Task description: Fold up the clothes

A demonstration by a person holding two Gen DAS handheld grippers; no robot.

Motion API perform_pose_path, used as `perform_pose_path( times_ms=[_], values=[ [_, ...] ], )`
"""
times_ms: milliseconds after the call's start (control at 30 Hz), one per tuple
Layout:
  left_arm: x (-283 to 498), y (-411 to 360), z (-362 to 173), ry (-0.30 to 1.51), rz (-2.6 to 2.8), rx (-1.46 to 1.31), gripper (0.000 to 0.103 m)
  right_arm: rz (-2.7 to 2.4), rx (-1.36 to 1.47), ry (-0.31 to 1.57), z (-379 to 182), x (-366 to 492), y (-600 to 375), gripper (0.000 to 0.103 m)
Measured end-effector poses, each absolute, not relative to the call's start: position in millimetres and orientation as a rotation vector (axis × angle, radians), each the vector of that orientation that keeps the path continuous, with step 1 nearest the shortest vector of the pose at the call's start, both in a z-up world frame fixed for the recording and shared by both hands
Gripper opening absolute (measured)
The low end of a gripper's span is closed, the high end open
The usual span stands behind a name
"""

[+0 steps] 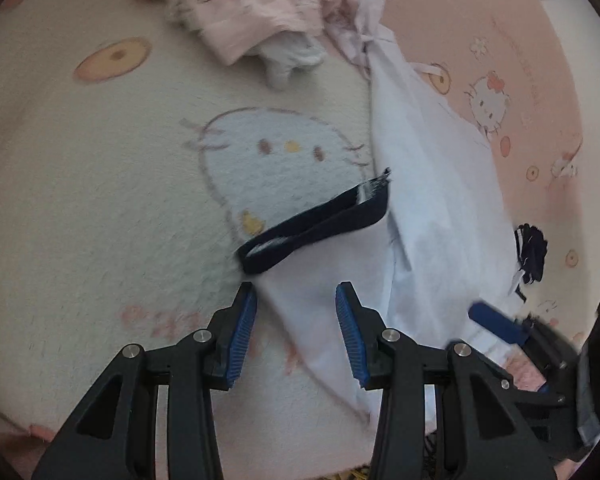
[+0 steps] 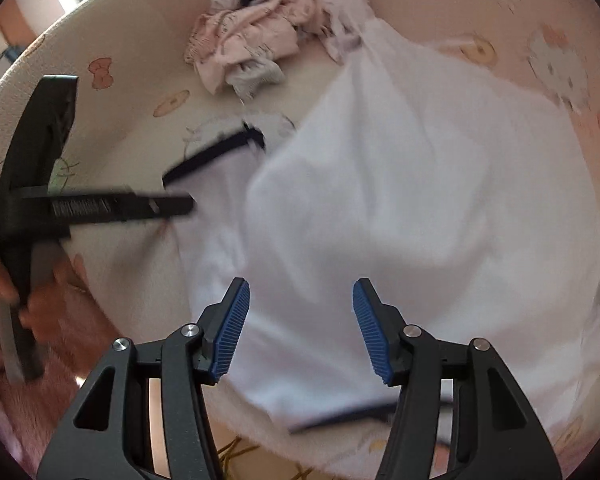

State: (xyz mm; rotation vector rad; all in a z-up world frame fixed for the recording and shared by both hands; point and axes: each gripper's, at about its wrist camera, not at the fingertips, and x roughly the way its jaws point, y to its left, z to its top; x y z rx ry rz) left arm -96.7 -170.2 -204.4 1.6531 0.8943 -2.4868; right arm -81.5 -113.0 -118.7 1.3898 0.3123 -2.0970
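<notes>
Above the white garment [image 2: 400,200] on the cartoon-print blanket [image 1: 80,200], the left gripper [image 1: 296,332] and right gripper [image 2: 300,328] are hovering spread, pinching nothing

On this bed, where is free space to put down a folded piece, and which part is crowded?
Free: the cream blanket left of the white garment, from the dark-trimmed sleeve up to the orange circle print. Crowded: the far edge, where the pink and white clothes pile lies, and the right side, covered by the white garment.

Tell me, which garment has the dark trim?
The white shirt spread beneath both claws; its sleeve cuff is edged navy. The crumpled pink clothes beyond show no such band.
</notes>
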Motion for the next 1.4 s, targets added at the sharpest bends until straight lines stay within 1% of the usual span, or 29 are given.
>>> perform_pose_path(
  times_ms=[100, 167, 200, 233, 267, 300, 400, 467, 567, 600, 633, 667, 700, 733, 767, 800, 833, 900, 1000, 1133, 1200, 1300, 1367, 1400],
  values=[
    [-120, -158, -204, 0.915, -2.514, 1.611, 0.043, -2.081, 1.392, 0.343, -124, -88, -118, 0.056],
    [-125, -152, -204, 0.913, -2.523, 1.591, 0.038, -2.085, 1.411, 0.383, -129, -93, -109, 0.055],
    [-127, -151, -204, 0.874, -2.516, 1.593, 0.021, -2.092, 1.42, 0.41, -129, -92, -101, 0.052],
    [-129, -151, -204, 0.833, -2.507, 1.596, 0.011, -2.1, 1.428, 0.429, -131, -93, -95, 0.051],
    [-126, -154, -205, 0.823, -2.492, 1.604, 0.01, -2.111, 1.437, 0.419, -133, -97, -91, 0.048],
    [-123, -160, -206, 0.864, -2.468, 1.598, 0.008, -2.126, 1.445, 0.378, -129, -99, -80, 0.045],
    [-114, -176, -207, 0.975, -2.403, 1.582, 0.008, -2.153, 1.464, 0.244, -120, -105, -60, 0.044],
    [-109, -183, -207, 1.02, -2.384, 1.568, 0.008, -2.179, 1.458, 0.189, -114, -107, -51, 0.044],
    [-106, -189, -208, 1.117, -2.358, 1.562, 0.01, -2.212, 1.425, 0.141, -106, -107, -45, 0.046],
    [-106, -188, -207, 1.111, -2.361, 1.566, 0.016, -2.216, 1.421, 0.136, -105, -107, -44, 0.047],
    [-104, -186, -206, 1.1, -2.375, 1.573, 0.03, -2.211, 1.432, 0.163, -108, -106, -45, 0.047],
    [-102, -184, -205, 1.088, -2.389, 1.58, 0.04, -2.213, 1.445, 0.209, -114, -105, -47, 0.047],
    [-102, -180, -206, 1.095, -2.417, 1.592, 0.053, -2.215, 1.458, 0.256, -119, -104, -49, 0.047],
    [-105, -173, -207, 1.076, -2.438, 1.599, 0.054, -2.217, 1.466, 0.28, -123, -104, -50, 0.047],
    [-106, -167, -206, 1.021, -2.461, 1.608, 0.053, -2.221, 1.467, 0.257, -124, -103, -49, 0.047],
    [-108, -161, -205, 0.962, -2.484, 1.617, 0.035, -2.224, 1.469, 0.223, -124, -102, -47, 0.047],
    [-109, -155, -205, 0.902, -2.505, 1.625, 0.003, -2.225, 1.474, 0.174, -122, -101, -42, 0.047],
    [-111, -149, -204, 0.882, -2.519, 1.629, 0.003, -2.209, 1.48, 0.105, -116, -99, -31, 0.047],
    [-103, -149, -180, 0.903, -2.606, 1.553, 0.003, -2.204, 1.475, 0.056, -106, -98, -11, 0.047],
    [-98, -124, -143, 0.888, -2.788, 1.464, 0.003, -2.249, 1.469, -0.031, -87, -98, 30, 0.047],
    [-113, -98, -138, 0.913, -2.846, 1.494, 0.003, -2.27, 1.467, -0.053, -81, -98, 48, 0.047],
    [-124, -63, -144, 0.868, -2.879, 1.613, 0.003, -2.305, 1.45, -0.085, -73, -98, 68, 0.048],
    [-131, -45, -164, 0.847, -2.826, 1.751, 0.004, -2.309, 1.453, -0.129, -70, -99, 79, 0.048],
    [-138, -36, -177, 0.851, -2.784, 1.827, 0.007, -2.307, 1.458, -0.142, -71, -100, 81, 0.048]
  ],
)
